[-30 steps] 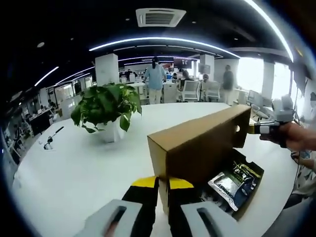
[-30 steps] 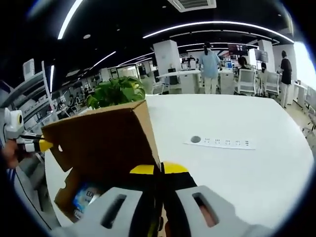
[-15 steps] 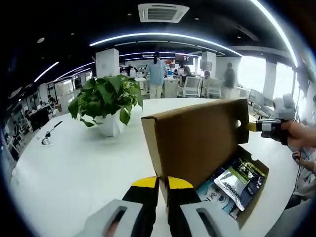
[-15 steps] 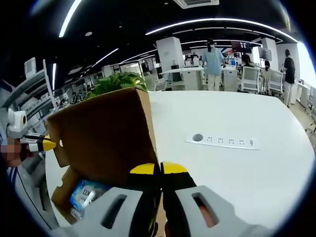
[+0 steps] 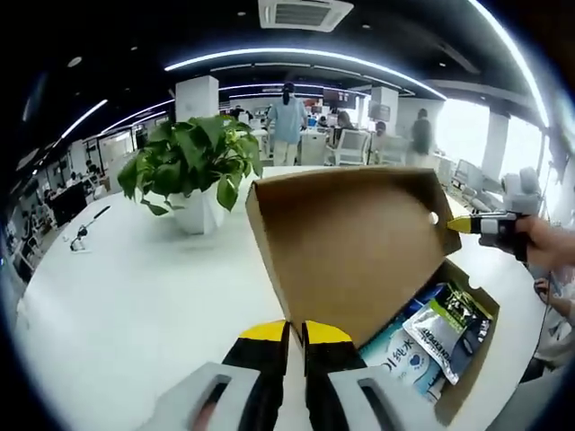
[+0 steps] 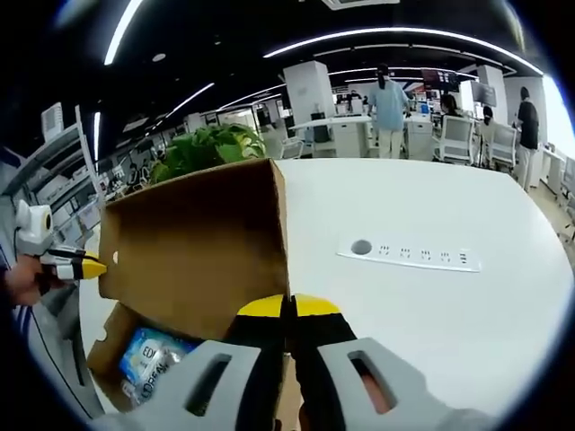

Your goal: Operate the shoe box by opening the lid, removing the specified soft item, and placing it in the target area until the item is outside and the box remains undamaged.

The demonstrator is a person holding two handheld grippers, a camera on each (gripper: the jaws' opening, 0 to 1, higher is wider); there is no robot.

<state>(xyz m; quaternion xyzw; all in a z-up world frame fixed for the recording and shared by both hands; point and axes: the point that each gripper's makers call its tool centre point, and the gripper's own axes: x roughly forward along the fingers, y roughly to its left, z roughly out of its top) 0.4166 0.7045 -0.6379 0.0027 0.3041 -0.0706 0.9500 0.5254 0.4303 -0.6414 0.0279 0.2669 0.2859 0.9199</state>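
So the cardboard shoe box sits on a big white table with its lid swung up, brown inside face turned toward the left gripper view. The left gripper has its yellow-tipped jaws pressed together right on the lid's lower near corner, looks like it's pinching the cardboard edge there. Over on the far side of the lid in that same view you can see the right gripper coming in, its yellow tip touching the lid's edge by the little notch, with a hand behind it. From the right gripper view it's the mirror deal: the right gripper has its jaws squeezed shut at the bottom corner of the lid, and the left gripper pokes its yellow tip against the opposite edge. Inside the box there are soft packets: a light blue pouch with printed text next to a dark-and-silver foil pouch, both lying flat in the bottom, still in the box. In the right gripper view the blue pouch peeks out under the raised lid. A leafy potted plant in a white pot stands on the table beyond the lid, and a white power strip lies flat on the tabletop well apart from the box. People are standing around desks in the office background.
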